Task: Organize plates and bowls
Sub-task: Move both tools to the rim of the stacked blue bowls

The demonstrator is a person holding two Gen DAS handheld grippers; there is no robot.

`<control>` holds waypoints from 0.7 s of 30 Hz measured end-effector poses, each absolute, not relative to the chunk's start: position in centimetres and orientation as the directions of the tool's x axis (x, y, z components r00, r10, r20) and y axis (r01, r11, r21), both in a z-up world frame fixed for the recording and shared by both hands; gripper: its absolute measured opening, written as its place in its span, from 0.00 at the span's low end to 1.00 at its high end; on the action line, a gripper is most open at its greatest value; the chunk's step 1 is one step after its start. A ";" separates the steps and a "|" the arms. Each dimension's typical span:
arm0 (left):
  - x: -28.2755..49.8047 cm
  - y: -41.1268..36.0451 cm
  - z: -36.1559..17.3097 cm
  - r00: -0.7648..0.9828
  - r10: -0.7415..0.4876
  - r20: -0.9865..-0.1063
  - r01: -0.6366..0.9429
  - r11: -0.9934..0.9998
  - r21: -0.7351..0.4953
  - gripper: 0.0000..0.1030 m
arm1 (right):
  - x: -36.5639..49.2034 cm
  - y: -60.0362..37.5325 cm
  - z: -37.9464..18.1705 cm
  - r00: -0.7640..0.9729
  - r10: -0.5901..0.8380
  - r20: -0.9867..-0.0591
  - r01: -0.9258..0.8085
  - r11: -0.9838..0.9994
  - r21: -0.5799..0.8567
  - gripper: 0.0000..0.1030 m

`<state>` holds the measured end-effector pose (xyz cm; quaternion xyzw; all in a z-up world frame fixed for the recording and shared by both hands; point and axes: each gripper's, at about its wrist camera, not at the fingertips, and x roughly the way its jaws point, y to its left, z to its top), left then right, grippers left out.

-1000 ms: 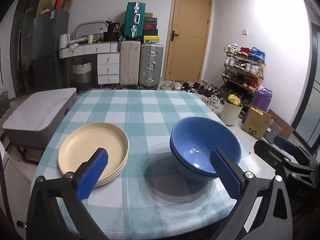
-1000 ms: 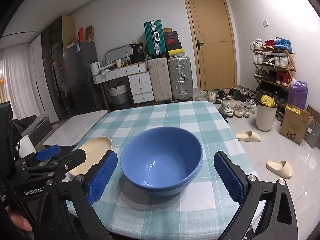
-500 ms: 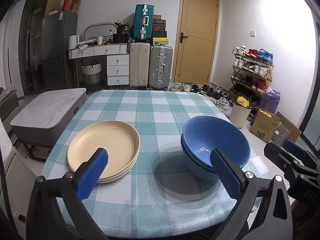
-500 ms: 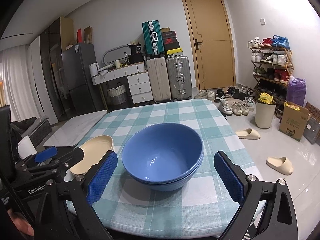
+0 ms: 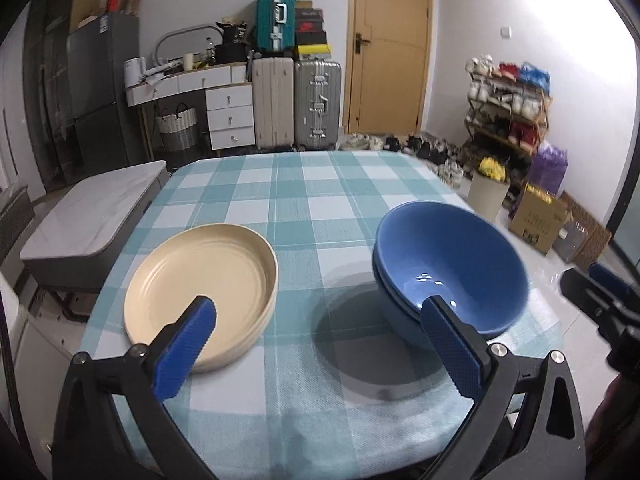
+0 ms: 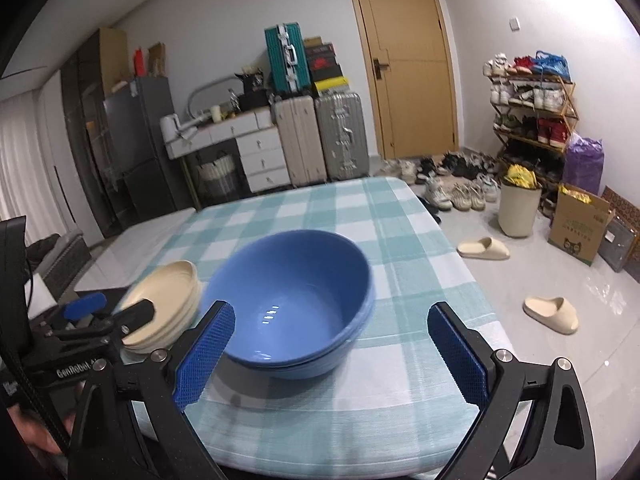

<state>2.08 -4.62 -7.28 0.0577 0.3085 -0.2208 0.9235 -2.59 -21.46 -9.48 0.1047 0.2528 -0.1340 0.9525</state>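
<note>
The nested glossy blue bowls (image 6: 292, 300) sit centre-frame directly ahead of the right claw (image 6: 332, 354), gaping wide and empty; the left claw (image 5: 320, 354), equally spread, faces the stacked cream plates (image 5: 200, 292) lower left.

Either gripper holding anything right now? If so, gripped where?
Nothing held. Left gripper and right gripper are both open and empty; the blue bowls and cream plates sit stacked on the table.
</note>
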 end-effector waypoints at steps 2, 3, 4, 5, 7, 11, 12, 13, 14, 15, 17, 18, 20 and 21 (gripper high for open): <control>3.7 -5.2 -7.3 0.689 -0.375 -0.620 0.457 0.889 -0.030 1.00 | -1.9 -22.7 -9.9 0.825 -0.207 -0.526 0.322 0.937 0.137 0.96; 4.4 -5.4 -7.4 0.667 -0.393 -0.633 0.470 0.881 -0.053 1.00 | -1.2 -23.5 -10.2 0.818 -0.197 -0.540 0.324 0.934 0.149 0.96; 5.1 -5.9 -7.6 0.632 -0.412 -0.656 0.487 0.870 -0.077 1.00 | -0.6 -24.2 -10.4 0.812 -0.182 -0.554 0.318 0.935 0.159 0.96; 5.7 -6.4 -7.8 0.591 -0.431 -0.682 0.509 0.855 -0.099 1.00 | 0.1 -24.7 -10.6 0.806 -0.169 -0.567 0.313 0.936 0.164 0.96; 6.7 -8.0 -8.2 0.510 -0.476 -0.717 0.564 0.814 -0.139 1.00 | 1.9 -26.1 -11.0 0.782 -0.138 -0.607 0.306 0.934 0.182 0.96; 8.6 -10.9 -9.4 0.440 -0.434 -0.786 0.583 0.804 -0.118 1.00 | 5.1 -29.0 -12.0 0.750 -0.027 -0.661 0.293 0.909 0.296 0.96; 9.2 -11.3 -9.8 0.406 -0.434 -0.804 0.583 0.800 -0.137 1.00 | 6.2 -29.6 -12.5 0.729 0.009 -0.685 0.289 0.903 0.319 0.96; 9.8 -11.6 -10.3 0.375 -0.433 -0.820 0.582 0.798 -0.156 1.00 | 6.9 -30.0 -13.0 0.707 0.029 -0.707 0.291 0.898 0.329 0.96; 10.5 -11.9 -10.7 0.342 -0.430 -0.835 0.575 0.799 -0.176 1.00 | 7.7 -30.5 -13.5 0.684 0.047 -0.728 0.297 0.893 0.337 0.96; 10.8 -12.1 -11.0 0.324 -0.427 -0.844 0.570 0.800 -0.186 1.00 | 8.4 -31.0 -13.9 0.669 0.071 -0.740 0.299 0.886 0.355 0.96; 11.3 -12.6 -11.6 0.305 -0.416 -0.857 0.568 0.801 -0.187 1.00 | 9.2 -31.4 -14.6 0.650 0.106 -0.753 0.293 0.879 0.376 0.96; 11.4 -12.9 -11.9 0.301 -0.403 -0.864 0.571 0.802 -0.175 0.99 | 9.6 -31.5 -14.9 0.639 0.106 -0.762 0.296 0.880 0.371 0.96; 11.6 -13.6 -12.5 0.297 -0.380 -0.876 0.580 0.800 -0.150 0.99 | 10.2 -31.5 -15.4 0.617 0.091 -0.781 0.298 0.892 0.340 0.96; 11.6 -13.8 -12.7 0.288 -0.378 -0.880 0.585 0.797 -0.151 0.99 | 10.4 -31.4 -15.7 0.608 0.087 -0.789 0.292 0.900 0.324 0.96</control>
